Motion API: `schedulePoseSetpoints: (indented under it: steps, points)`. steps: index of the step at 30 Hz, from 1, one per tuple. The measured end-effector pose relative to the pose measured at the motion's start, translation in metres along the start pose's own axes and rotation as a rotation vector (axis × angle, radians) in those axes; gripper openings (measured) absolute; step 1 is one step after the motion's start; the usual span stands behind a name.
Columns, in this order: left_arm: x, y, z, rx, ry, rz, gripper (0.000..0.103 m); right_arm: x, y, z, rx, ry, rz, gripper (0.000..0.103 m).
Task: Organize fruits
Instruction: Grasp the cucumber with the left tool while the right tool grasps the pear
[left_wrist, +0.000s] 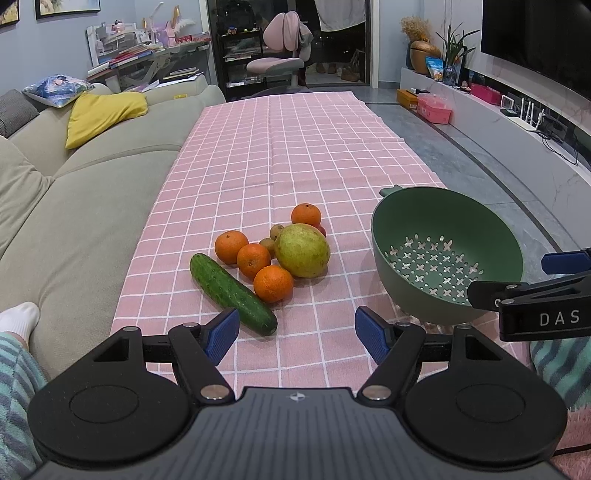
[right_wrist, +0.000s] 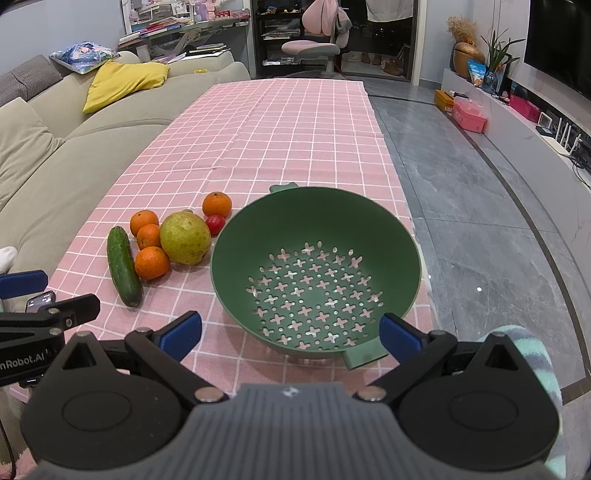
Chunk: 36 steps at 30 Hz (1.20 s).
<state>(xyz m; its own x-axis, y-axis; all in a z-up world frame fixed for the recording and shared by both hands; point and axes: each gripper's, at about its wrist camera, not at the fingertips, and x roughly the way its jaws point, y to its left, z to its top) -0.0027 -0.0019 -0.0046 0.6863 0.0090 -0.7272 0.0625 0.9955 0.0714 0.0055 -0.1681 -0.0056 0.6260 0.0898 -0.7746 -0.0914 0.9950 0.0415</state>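
Left wrist view: the left tongs (left_wrist: 295, 334) hang open and empty at lower centre, above the pink checked table (left_wrist: 295, 147). Just beyond them lie a cucumber (left_wrist: 232, 294), four oranges (left_wrist: 273, 283), a large yellow-green fruit (left_wrist: 302, 250), two small brown fruits and a partly hidden red one, clustered at mid-frame. The empty green colander (left_wrist: 443, 254) sits at right, with the right tongs (left_wrist: 517, 280) showing at the right edge; how wide they stand cannot be told here.

Right wrist view: the right tongs (right_wrist: 291, 332) are spread wide and empty at the near rim of the colander (right_wrist: 317, 269), centre frame. The fruit pile lies at left, the red fruit (right_wrist: 215, 224) just beside the bowl.

Starting with the nearest orange, gripped gently across its middle, would likely avoid scattering the pile.
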Motion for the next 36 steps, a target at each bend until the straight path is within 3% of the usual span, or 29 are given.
schedulePoseSetpoints:
  steps: [5, 13, 20, 26, 36]
  points:
    - [0.001, 0.003, 0.003, -0.009, 0.003, -0.019, 0.084, 0.002, 0.001, -0.001, -0.002, 0.005, 0.001, 0.099]
    - [0.011, 0.029, 0.008, -0.124, 0.025, -0.051, 0.078, 0.007, 0.008, 0.005, -0.053, -0.046, 0.032, 0.098]
    - [0.028, 0.048, 0.019, -0.180, 0.048, -0.071, 0.069, 0.020, 0.027, 0.022, -0.176, -0.114, 0.087, 0.084]
    - [0.049, 0.062, 0.037, -0.207, 0.080, -0.067, 0.065, 0.045, 0.041, 0.049, -0.228, -0.086, 0.157, 0.072]
    - [0.090, 0.094, 0.050, -0.303, 0.102, -0.058, 0.065, 0.101, 0.086, 0.089, -0.367, -0.003, 0.228, 0.066]
